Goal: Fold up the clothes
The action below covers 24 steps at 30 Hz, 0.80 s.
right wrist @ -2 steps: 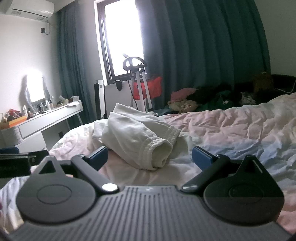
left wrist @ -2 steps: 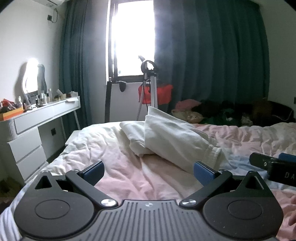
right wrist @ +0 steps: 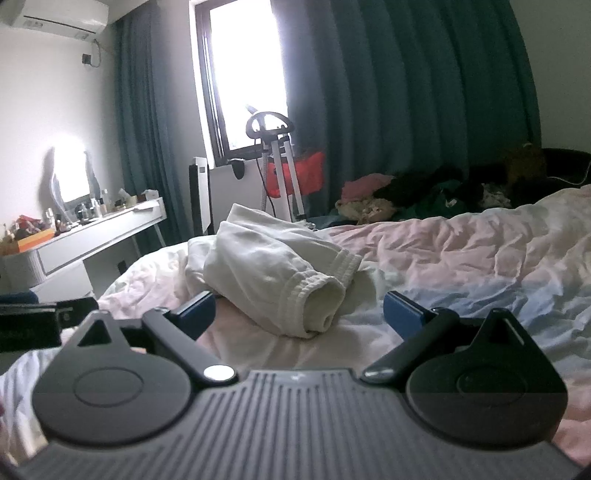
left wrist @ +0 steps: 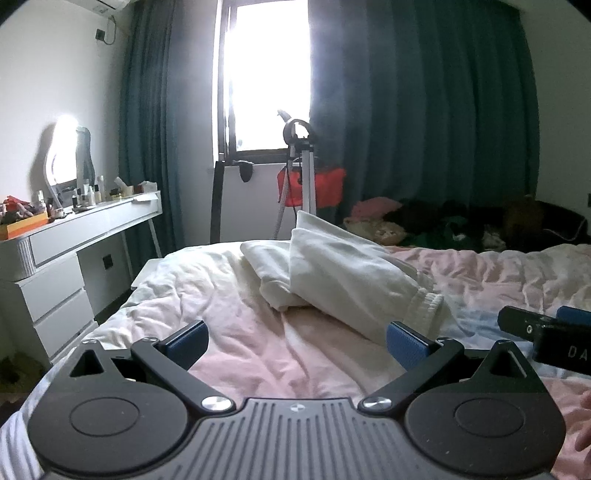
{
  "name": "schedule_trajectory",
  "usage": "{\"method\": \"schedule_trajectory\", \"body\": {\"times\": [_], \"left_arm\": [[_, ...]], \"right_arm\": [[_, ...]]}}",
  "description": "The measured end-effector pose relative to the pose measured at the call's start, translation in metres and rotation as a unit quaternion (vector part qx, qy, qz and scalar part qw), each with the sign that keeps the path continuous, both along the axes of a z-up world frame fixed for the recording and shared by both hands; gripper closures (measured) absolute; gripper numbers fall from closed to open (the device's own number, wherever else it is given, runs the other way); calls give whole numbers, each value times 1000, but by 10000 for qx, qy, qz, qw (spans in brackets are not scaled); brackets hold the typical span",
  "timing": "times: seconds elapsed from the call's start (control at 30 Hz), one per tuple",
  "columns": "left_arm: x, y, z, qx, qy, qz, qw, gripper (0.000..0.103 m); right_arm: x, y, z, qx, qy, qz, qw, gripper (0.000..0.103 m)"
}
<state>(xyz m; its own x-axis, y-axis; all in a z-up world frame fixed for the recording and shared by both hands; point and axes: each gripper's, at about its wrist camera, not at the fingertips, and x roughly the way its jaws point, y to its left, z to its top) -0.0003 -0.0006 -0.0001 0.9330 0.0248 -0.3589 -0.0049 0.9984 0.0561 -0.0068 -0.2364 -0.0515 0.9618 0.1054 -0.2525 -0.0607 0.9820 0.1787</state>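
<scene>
Left wrist view. Far left: white dresser (left wrist: 74,236) with bottles and a lit mirror (left wrist: 64,151) on top. Dark curtains (left wrist: 424,110) flank a bright window (left wrist: 266,74) at upper centre. Below the window, a tripod (left wrist: 303,173) in front of something red. Centre: white garment (left wrist: 343,273), bunched and partly folded, lying on the pink-and-white duvet (left wrist: 258,350); its ribbed cuff points to the lower right. Lower frame: left gripper (left wrist: 297,338), blue pads spread wide, nothing between them but duvet; the right-hand pad sits just in front of the garment's edge, contact not clear. Right edge: tip of the right gripper (left wrist: 546,328) juts in, level with the garment's cuff. Upper right: dark pile of clothes (left wrist: 443,221) beyond the bed.

Right wrist view. Upper left: air conditioner (right wrist: 59,16). Left edge, mid-height: left gripper (right wrist: 40,314), blurred. Centre: garment (right wrist: 273,266) on the duvet (right wrist: 461,258), open cuff facing the camera. Lower frame: right gripper (right wrist: 299,317), pads wide apart, holding nothing; the cuff lies just beyond the gap between them.
</scene>
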Motion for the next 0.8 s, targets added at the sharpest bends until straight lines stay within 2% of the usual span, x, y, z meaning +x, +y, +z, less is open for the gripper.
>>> {"method": "schedule_trajectory", "body": {"times": [0.17, 0.3, 0.8], "left_arm": [[-1, -2, 0, 63, -48, 49, 10000, 0], [-3, 1, -2, 73, -111, 37, 9999, 0], [-2, -2, -3, 2, -80, 85, 9999, 0]], "right_arm": [[-7, 2, 2, -6, -44, -41, 10000, 4], [2, -3, -1, 74, 130, -65, 9999, 4], [0, 0, -2, 81, 36, 52, 9999, 4]]}}
